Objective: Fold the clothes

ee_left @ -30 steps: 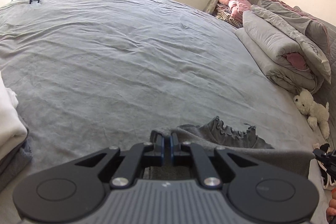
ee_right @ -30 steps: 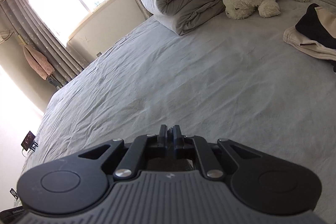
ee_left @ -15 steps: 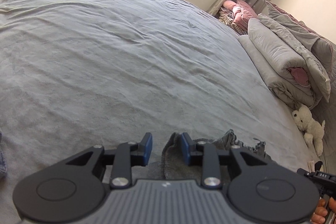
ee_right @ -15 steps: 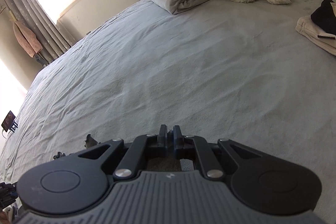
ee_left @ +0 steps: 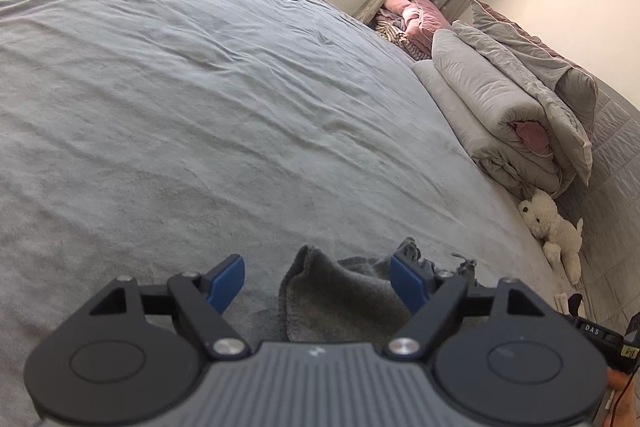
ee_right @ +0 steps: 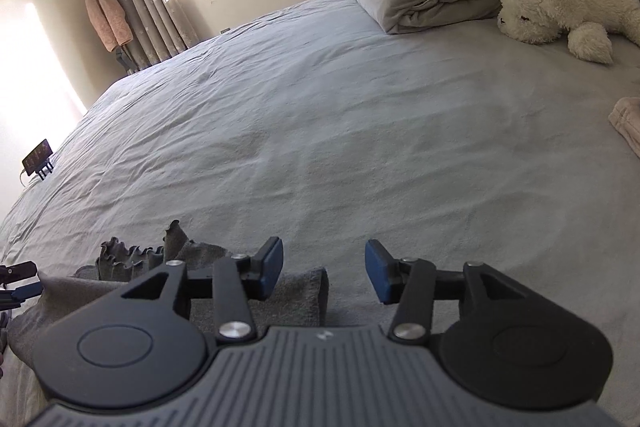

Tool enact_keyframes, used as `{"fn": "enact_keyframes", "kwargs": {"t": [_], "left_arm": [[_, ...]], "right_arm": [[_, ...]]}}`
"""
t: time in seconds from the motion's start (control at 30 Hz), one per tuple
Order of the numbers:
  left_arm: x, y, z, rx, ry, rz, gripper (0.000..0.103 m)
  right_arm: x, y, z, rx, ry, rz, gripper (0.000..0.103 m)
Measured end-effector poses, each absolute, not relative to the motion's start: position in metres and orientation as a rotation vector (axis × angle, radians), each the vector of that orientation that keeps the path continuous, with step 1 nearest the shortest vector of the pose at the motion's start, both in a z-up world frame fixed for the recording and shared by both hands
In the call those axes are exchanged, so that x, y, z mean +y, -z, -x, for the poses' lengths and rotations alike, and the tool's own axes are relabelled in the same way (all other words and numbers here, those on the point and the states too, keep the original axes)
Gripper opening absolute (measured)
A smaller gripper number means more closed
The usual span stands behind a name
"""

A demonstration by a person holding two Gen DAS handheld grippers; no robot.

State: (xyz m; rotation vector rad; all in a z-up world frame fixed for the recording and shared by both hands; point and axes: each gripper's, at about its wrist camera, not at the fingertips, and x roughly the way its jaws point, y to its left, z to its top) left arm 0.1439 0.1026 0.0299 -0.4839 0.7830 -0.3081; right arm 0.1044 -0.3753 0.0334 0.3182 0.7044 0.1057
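A dark grey garment [ee_left: 344, 291] with a ruffled edge lies on the grey bed at its near edge. My left gripper [ee_left: 318, 281] is open, its blue pads wide apart, with a fold of the garment lying loose between them. The garment also shows in the right wrist view [ee_right: 176, 263], at lower left. My right gripper [ee_right: 324, 271] is open, with the garment's right corner lying under its left finger [ee_right: 270, 267]. Neither gripper holds anything.
The grey bedspread [ee_left: 200, 107] stretches far ahead. A folded duvet and pillows [ee_left: 512, 107] are stacked at the right, with a white plush dog [ee_right: 560, 11] beside them. A beige folded garment [ee_right: 628, 123] lies at the far right. A phone on a stand [ee_right: 38, 159] sits far left.
Both grippers were shut on the grey garment a second ago. The left opened first, then the right, and the garment now lies loose on the bed.
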Motion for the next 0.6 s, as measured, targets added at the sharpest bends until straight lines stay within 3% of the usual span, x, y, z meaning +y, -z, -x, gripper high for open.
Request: {"fn": "enact_keyframes", "kwargs": {"t": [0.1, 0.13, 0.17, 0.2, 0.23, 0.27, 0.4, 0.6], "left_arm": [[0.099, -0.027, -0.143, 0.773, 0.335, 0.477, 0.08], [0.098, -0.026, -0.143, 0.767, 0.339, 0.475, 0.076], [0.097, -0.025, -0.142, 0.766, 0.342, 0.468, 0.063], [0.096, -0.023, -0.143, 0.777, 0.346, 0.46, 0.054], [0.094, -0.022, -0.144, 0.789, 0.347, 0.45, 0.039], [0.092, -0.021, -0.144, 0.796, 0.352, 0.441, 0.03], [0.091, -0.024, -0.142, 0.782, 0.369, 0.414, 0.013], [0.089, -0.039, -0.14, 0.715, 0.361, 0.387, 0.009]], "right_arm": [[-0.372, -0.027, -0.108, 0.728, -0.144, -0.322, 0.05], [-0.371, -0.026, -0.108, 0.734, -0.162, -0.323, 0.05], [-0.37, -0.025, -0.108, 0.738, -0.183, -0.323, 0.05], [-0.368, -0.026, -0.107, 0.738, -0.203, -0.319, 0.043], [-0.365, -0.027, -0.106, 0.738, -0.211, -0.304, 0.019], [-0.362, -0.028, -0.105, 0.737, -0.208, -0.287, 0.008], [-0.356, -0.031, -0.103, 0.722, -0.181, -0.241, 0.008], [-0.346, -0.051, -0.101, 0.627, -0.134, -0.198, 0.007]]}}
